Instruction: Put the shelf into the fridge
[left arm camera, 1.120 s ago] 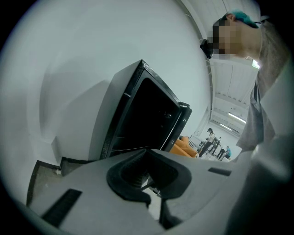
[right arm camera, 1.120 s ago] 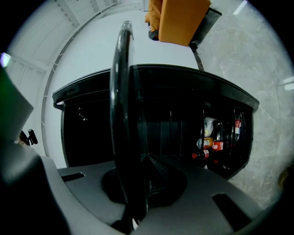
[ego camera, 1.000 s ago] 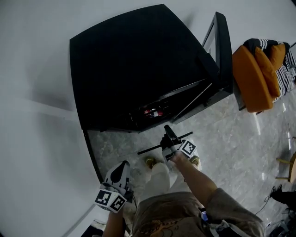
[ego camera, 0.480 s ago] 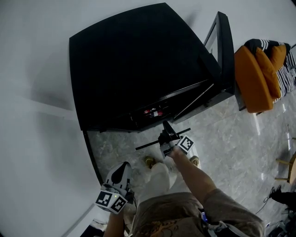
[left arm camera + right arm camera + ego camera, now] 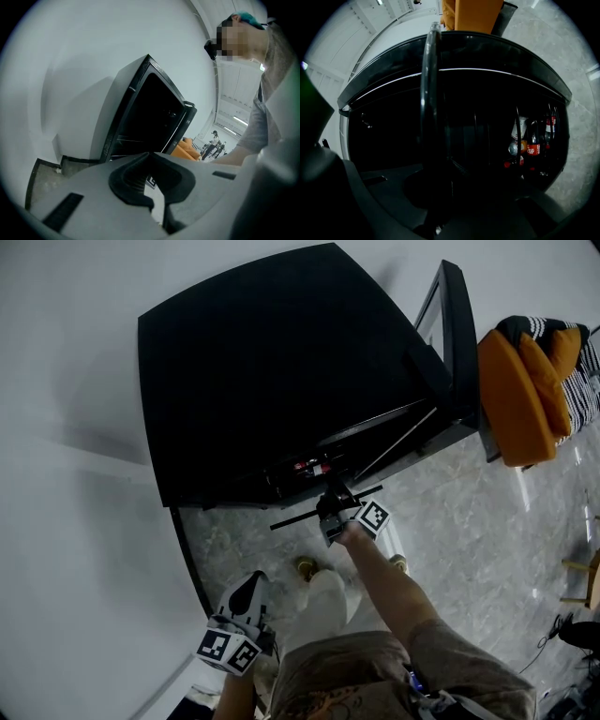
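From above, the black fridge point(image 5: 272, 371) stands against the white wall with its door point(image 5: 455, 343) swung open to the right. My right gripper point(image 5: 335, 505) is shut on the shelf point(image 5: 300, 517), a thin dark rack seen edge-on, held just in front of the fridge's open front. In the right gripper view the shelf's rim point(image 5: 431, 93) runs upright across the dark fridge interior, gripped down at the jaws point(image 5: 440, 201). My left gripper point(image 5: 246, 594) hangs low beside the person's leg, shut and holding nothing. It faces the fridge point(image 5: 154, 112) from the side.
Several bottles point(image 5: 532, 145) stand at the right inside the fridge, also glimpsed from above as bottles point(image 5: 309, 466). An orange cushioned seat point(image 5: 516, 381) with striped cloth stands right of the door. The marble floor point(image 5: 469, 521) lies in front, and the person's shoes point(image 5: 305, 568) are below the shelf.
My right gripper has carried the shelf forward and up, from near the person's feet to the fridge opening. The left gripper has barely moved.
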A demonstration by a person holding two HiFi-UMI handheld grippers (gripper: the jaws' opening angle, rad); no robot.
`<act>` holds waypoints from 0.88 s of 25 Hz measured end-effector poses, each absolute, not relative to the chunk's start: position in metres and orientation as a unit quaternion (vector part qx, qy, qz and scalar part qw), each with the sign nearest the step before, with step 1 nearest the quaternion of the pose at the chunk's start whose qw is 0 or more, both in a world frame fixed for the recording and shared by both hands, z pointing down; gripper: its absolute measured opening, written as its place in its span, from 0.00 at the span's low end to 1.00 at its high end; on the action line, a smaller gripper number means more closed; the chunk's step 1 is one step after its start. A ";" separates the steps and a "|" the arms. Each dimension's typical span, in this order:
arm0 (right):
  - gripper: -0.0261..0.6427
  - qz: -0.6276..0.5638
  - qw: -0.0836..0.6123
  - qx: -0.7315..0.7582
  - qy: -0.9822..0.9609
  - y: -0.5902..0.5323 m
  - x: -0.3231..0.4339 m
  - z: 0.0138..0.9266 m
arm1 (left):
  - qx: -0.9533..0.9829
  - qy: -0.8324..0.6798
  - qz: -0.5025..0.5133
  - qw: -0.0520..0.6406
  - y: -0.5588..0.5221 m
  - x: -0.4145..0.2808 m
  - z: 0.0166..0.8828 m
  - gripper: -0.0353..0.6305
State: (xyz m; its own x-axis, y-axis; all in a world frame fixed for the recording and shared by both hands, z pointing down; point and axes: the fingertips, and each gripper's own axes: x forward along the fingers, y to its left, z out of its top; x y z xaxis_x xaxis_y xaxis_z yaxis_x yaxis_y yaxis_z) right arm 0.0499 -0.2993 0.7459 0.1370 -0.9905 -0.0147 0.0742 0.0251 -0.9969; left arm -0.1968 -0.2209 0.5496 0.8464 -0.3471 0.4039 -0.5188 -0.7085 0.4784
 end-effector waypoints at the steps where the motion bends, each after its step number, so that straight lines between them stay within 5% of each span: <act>1: 0.08 -0.478 0.555 -0.510 0.452 -0.304 0.051 0.746 | 0.913 -0.238 0.143 0.299 -0.221 -0.197 0.550 0.06; 22: 0.08 -0.479 0.534 -0.523 0.460 -0.380 0.076 0.747 | 0.901 -0.261 0.148 0.314 -0.218 -0.210 0.560 0.06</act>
